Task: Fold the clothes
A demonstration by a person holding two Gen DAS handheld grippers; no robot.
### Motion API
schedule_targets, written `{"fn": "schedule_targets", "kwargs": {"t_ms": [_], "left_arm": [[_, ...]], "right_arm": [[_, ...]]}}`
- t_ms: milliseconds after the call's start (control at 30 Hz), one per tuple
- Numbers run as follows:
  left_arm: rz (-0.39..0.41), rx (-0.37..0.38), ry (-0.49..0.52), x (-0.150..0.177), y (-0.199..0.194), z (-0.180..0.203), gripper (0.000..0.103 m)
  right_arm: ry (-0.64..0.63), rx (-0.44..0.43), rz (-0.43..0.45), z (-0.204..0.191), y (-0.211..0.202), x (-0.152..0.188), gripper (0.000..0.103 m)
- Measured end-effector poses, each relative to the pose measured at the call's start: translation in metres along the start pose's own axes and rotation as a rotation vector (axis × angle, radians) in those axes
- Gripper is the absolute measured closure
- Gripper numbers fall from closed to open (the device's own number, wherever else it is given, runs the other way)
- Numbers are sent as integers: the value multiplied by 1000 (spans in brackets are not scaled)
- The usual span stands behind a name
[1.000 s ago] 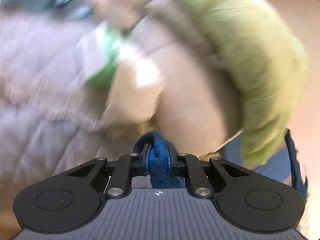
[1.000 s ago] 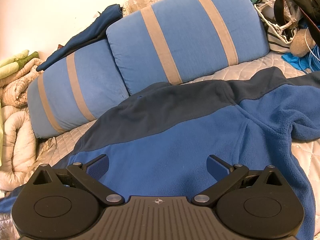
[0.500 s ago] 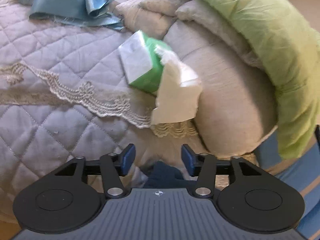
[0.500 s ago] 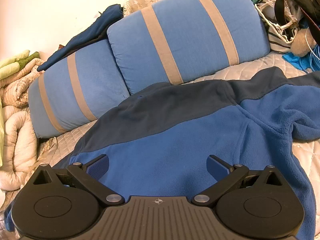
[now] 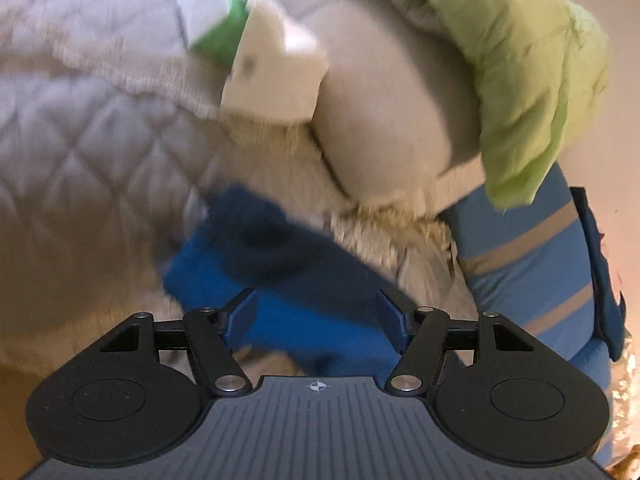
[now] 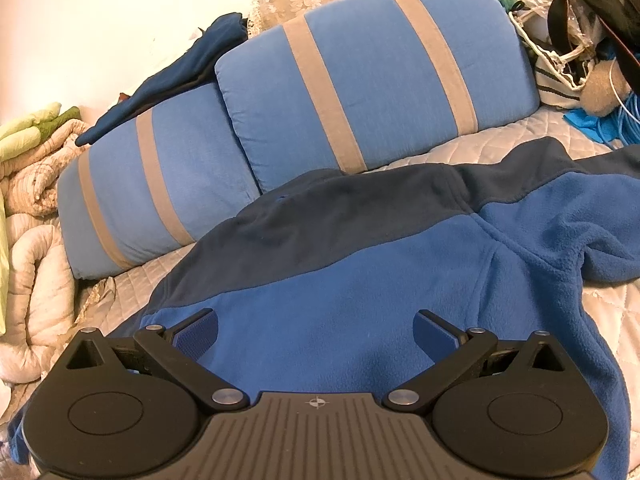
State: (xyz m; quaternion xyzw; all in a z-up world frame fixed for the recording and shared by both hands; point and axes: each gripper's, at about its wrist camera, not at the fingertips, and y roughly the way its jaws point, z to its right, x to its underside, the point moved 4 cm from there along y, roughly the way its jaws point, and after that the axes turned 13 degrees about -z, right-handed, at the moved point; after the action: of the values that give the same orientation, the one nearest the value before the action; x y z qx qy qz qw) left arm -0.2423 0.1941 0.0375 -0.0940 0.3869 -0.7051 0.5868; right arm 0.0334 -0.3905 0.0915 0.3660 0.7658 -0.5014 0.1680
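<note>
Left gripper [image 5: 318, 320]: jaws spread wide, grasping nothing. Blue fleece sleeve end [image 5: 280, 280] lies on the bed between and just beyond its fingers; contact with the pads cannot be told, view blurred by motion. Sleeve shows a dark navy cuff part on the far side, brighter blue near.

Left view, far: green-and-white tissue pack [image 5: 224, 20] with a white sheet sticking out, resting on the quilted bedspread [image 5: 80, 140] beside a rolled beige duvet [image 5: 392, 120]. Light green blanket [image 5: 532, 80] draped over the duvet's right side. Blue pillow with tan stripes [image 5: 532, 260] at far right.

Right gripper [image 6: 316, 334]: jaws spread wide, released, holding nothing. It hangs over the body of the blue fleece jacket [image 6: 360, 300], which is spread on the bed; navy yoke on the far side, bright blue panel near, one sleeve bunched at right.

Right view, far: two blue tan-striped pillows [image 6: 360, 80] stand against the wall, a navy garment [image 6: 180, 76] draped over the left one. Beige duvet and green blanket piled at far left; clutter of bags and cords [image 6: 580, 40] at far right.
</note>
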Motion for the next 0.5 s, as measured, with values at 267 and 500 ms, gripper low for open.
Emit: {"fn": "schedule_targets", "kwargs": {"t_ms": [267,500], "left_arm": [[-128,24,51,38,19,3,39],[-161,103,116,58,24,20,39]], "right_arm": [[6,-4,2,1,-1,0,0],[5,-6,2,1,-1,0,0]]}}
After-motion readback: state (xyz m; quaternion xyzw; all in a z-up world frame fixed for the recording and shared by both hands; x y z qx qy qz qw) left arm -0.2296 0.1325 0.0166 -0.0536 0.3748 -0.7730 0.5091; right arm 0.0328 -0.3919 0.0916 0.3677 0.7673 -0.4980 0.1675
